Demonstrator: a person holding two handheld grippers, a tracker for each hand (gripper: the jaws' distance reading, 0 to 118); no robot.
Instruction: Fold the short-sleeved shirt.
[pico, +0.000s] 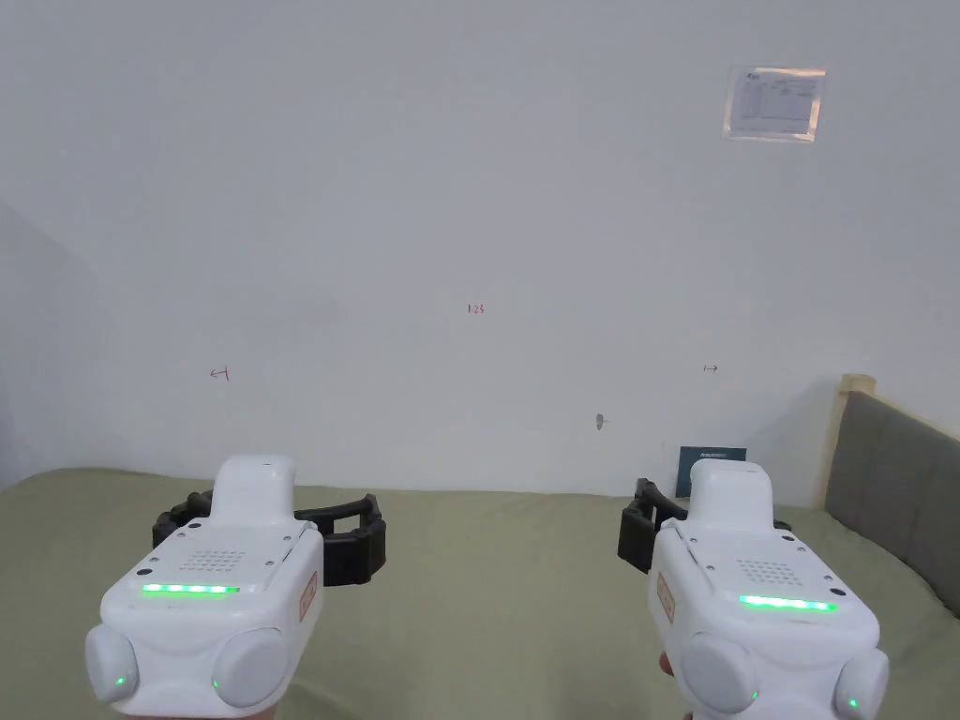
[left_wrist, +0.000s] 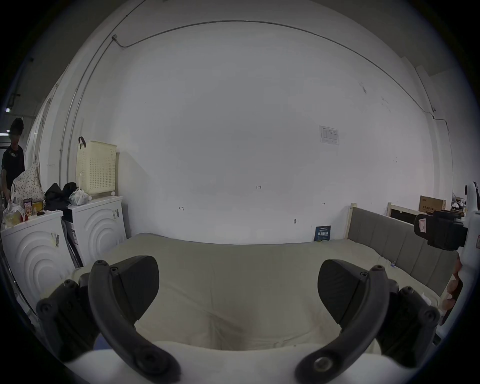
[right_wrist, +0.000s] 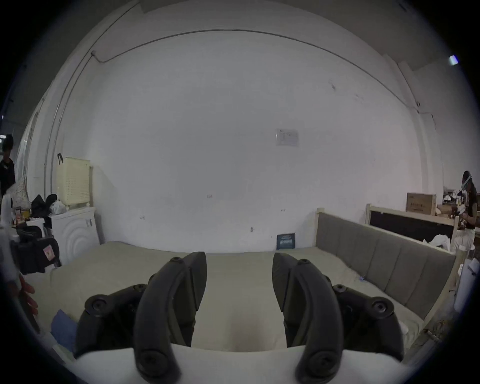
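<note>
Head view: two white hand-held grippers held level above a bed with an olive-green cover, both aimed at a white wall. Left hand-held gripper has its jaws spread wide, nothing between them. Right hand-held gripper has its jaws partly hidden by its own body here; the right gripper view shows them at a narrow gap, empty.

Left gripper view: own two jaws far apart over bare bedcover. Right of them, one grey padded headboard. Left of them, two white washing machines, with one cream perforated basket on the nearer one, plus bags and clutter. One person stands far left.

Right gripper view: a second person far right, beyond one cardboard box. A blue piece of cloth lies low and left of this hand-held gripper, at the bed's near edge; cannot tell whether it is the short-sleeved shirt.

One paper sheet on the wall, up and right of both hand-held grippers.
</note>
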